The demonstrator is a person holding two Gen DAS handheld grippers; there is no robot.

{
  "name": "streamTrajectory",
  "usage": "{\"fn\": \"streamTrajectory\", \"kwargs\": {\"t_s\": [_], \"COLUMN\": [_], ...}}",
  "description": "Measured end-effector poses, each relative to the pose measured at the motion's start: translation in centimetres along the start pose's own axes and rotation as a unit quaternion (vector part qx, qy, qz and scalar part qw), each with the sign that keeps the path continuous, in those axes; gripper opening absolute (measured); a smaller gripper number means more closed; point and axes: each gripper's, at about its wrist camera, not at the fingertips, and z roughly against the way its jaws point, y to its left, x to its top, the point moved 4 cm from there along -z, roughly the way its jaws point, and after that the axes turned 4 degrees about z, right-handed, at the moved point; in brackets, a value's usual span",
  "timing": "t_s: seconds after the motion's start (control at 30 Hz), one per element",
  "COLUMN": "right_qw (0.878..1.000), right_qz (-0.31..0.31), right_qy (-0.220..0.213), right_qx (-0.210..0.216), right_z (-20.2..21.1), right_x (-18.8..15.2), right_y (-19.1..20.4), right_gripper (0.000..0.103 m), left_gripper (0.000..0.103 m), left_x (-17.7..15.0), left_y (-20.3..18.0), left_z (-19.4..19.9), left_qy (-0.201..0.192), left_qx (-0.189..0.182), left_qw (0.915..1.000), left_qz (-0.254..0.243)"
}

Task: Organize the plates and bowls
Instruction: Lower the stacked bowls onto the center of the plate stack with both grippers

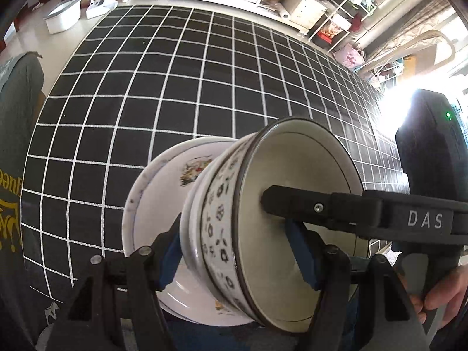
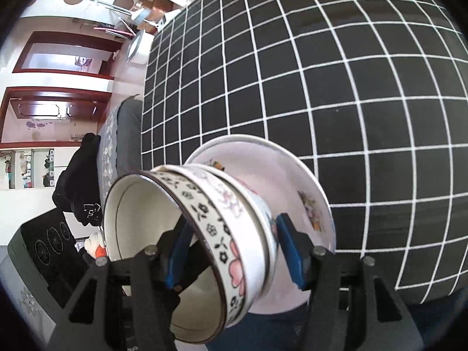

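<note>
Beyond my held stack of bowls (image 1: 222, 222), the checked counter (image 1: 181, 82) lies bare; a white tub (image 1: 63, 14) stands past its far edge.

Both wrist views look steeply down, close on the same stacked bowls (image 1: 222, 234) over the checked cloth (image 2: 321, 87).

My claw's blue pads (image 1: 304, 259) meet a white bowl (image 1: 222, 234) banded with black flowers; the plate (image 1: 158, 193) is white; the counter (image 1: 175, 87) is black, gridded white.

Bright daylight, blown-out glare at right edge of left view, strong fisheye curvature, dark vignetted corners
</note>
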Motion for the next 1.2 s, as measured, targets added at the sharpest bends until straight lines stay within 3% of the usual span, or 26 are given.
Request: {"fn": "streamTrajectory", "kwargs": {"t_s": [0.27,0.43,0.97,1.2], "right_qw": [1.0,1.0,1.0,0.999], "right_qz": [0.002,0.002,0.017,0.036], "right_qy": [0.005,0.013,0.014,0.001], "right_qx": [-0.015,-0.027,-0.015,-0.038], "right_z": [-0.4,-0.6,-0.7,0.4], "right_x": [0.1,-0.2,-0.4,-0.5], "right_y": [-0.2,-0.8,-1.0,-1.3], "right_gripper": [0.062,0.062,0.062,0.063], "left_gripper": [0.065,0.065,0.064,0.064], "left_x": [-0.3,0.0,-0.8,-0.4], "left_y": [2.0,1.2,1.9,2.7], "left_z": [-1.2,-2.3,-1.9,-0.2], "left_qy": [0.008,0.019,0.017,-0.002], "left_qx": [-0.006,-0.005,-0.007,-0.004], "left_qw": [0.9999,0.9998,0.9998,1.0], "left_qz": [0.004,0.005,-0.011,-0.003]}}
